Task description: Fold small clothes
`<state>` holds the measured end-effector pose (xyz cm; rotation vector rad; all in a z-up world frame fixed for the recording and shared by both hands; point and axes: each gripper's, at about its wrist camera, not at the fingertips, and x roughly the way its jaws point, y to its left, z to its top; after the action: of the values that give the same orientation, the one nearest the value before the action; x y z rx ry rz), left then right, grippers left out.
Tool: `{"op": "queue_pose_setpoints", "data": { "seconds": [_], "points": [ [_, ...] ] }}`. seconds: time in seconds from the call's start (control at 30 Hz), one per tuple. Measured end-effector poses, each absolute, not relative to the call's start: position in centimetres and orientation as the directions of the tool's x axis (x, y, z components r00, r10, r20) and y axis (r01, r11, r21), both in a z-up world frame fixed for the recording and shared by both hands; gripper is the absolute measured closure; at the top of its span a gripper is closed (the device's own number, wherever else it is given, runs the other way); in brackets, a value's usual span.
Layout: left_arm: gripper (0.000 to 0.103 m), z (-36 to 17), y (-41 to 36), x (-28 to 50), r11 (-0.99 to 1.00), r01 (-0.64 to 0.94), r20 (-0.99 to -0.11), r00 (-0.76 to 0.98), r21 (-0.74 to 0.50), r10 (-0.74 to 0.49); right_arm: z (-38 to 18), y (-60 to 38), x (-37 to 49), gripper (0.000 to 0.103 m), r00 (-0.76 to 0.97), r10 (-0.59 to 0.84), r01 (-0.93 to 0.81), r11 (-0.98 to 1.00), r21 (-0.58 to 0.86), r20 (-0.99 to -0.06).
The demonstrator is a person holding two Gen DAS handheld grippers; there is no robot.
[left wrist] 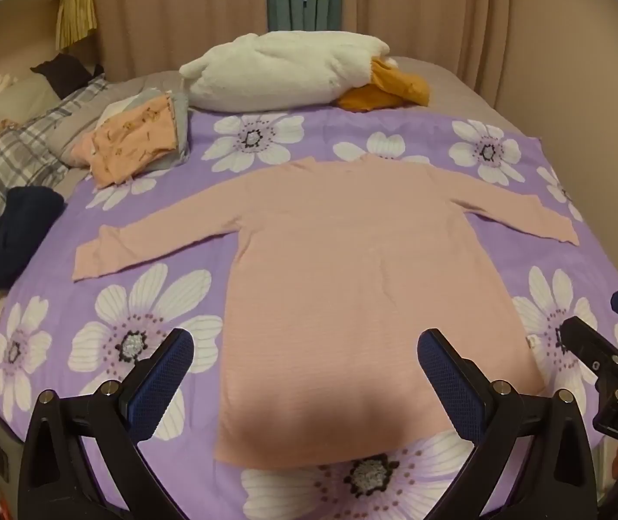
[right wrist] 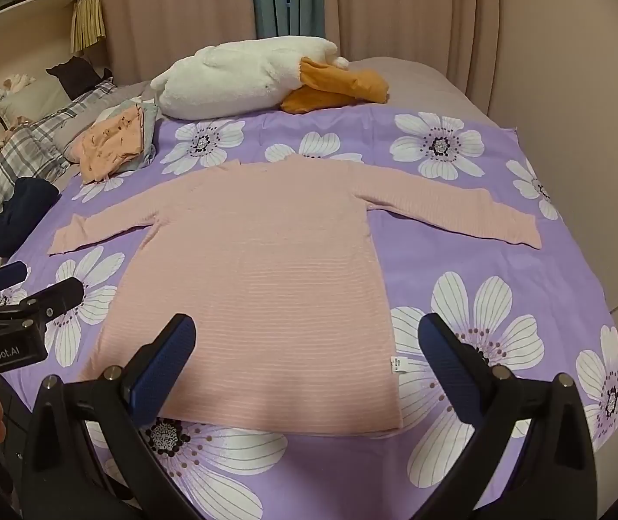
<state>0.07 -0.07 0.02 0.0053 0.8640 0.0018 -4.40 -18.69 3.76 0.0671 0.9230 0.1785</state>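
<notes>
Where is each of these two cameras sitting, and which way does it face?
Left wrist view: rides the left gripper, looking down over its open jaws at the pink top; the right gripper shows at the right edge.
Right wrist view: rides the right gripper, jaws open, same top; the left gripper shows at the left edge.
Shared: the flowered sheet, the white plush toy.

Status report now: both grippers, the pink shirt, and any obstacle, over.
Left gripper open, right gripper open, both empty above the hem. Pink shirt flat on purple sheet, sleeves spread, unfolded. Nothing on it; clothes pile clear at far left.
</notes>
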Motion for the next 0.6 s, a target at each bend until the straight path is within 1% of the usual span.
{"op": "queue_pose_setpoints", "data": {
  "seconds": [0.6],
  "points": [
    [0.001, -0.19, 0.02, -0.14, 1.000, -0.002, -0.761, 0.649, -0.003, -0.002, 3.29, -18.02, -5.12, 0.000, 0.588, 0.193, -0.132, 0.981, 0.142, -0.785]
  ]
}}
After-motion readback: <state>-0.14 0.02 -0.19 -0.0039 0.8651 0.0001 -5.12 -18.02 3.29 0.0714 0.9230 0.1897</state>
